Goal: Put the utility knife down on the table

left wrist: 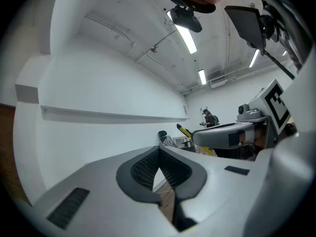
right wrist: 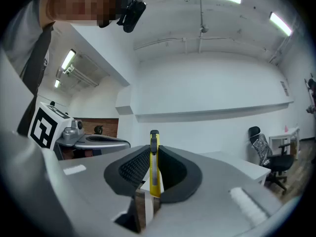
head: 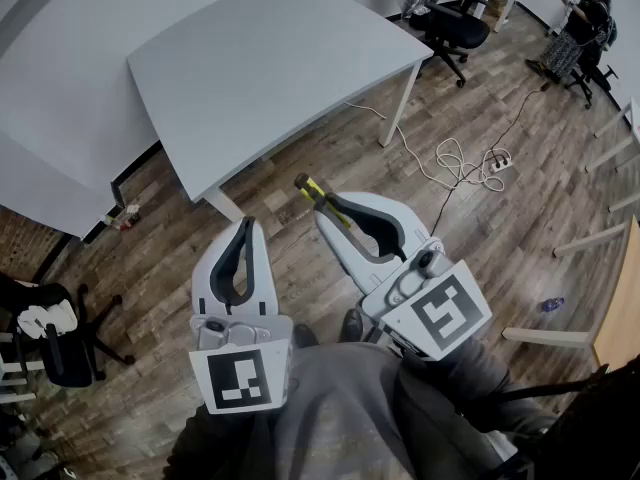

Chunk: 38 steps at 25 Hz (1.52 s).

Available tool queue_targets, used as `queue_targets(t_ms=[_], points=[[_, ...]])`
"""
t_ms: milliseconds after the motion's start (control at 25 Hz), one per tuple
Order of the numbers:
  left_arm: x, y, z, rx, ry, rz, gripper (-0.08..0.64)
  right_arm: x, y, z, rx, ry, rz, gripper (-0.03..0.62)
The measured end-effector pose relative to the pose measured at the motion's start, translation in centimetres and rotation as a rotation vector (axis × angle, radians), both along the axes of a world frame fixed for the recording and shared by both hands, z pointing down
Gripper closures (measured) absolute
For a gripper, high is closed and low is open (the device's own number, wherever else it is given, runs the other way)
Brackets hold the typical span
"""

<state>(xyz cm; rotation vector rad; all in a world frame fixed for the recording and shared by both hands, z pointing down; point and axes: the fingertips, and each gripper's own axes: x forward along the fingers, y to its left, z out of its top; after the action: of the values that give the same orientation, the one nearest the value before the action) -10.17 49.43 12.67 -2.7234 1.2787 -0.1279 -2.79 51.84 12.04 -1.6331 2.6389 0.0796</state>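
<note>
A yellow utility knife with a black end sticks out past the tips of my right gripper, which is shut on it. The knife hangs over the wooden floor, just off the near corner of the grey table. My left gripper is shut with nothing in it, close beside the right one and also short of the table's edge. From the left gripper view the knife shows beyond the right gripper.
A white table leg stands at the right corner. A white cable and power strip lie on the floor. Office chairs stand far right and near left. A person stands at the far right. A wooden table edge is at right.
</note>
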Motion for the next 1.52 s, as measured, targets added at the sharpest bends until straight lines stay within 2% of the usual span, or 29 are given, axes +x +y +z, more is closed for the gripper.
queue_targets(t_ms=[400, 720, 880, 1080, 1520], points=[[1.6, 0.6, 0.3, -0.006, -0.004, -0.008, 0.560, 1.8, 0.4, 0.4, -0.014, -0.004, 0.004, 0.540], [3.5, 0.9, 0.8, -0.014, 0.001, -0.027, 0.560, 3.2, 0.9, -0.2, 0.034, -0.029, -0.042, 0.540], [4.6, 1.4, 1.4, -0.027, 0.004, -0.044, 0.560, 4.6, 1.1, 0.8, -0.011, -0.023, -0.048, 0.540], [5.1, 1.7, 2.4, -0.051, -0.014, -0.072, 0.560, 5.8, 0.9, 0.8, -0.005, -0.043, -0.066, 0.540], [4.2, -3.6, 4.3, -0.090, -0.010, -0.089, 0.560, 5.2, -4.3, 1.9, -0.020, -0.051, -0.079, 0.540]])
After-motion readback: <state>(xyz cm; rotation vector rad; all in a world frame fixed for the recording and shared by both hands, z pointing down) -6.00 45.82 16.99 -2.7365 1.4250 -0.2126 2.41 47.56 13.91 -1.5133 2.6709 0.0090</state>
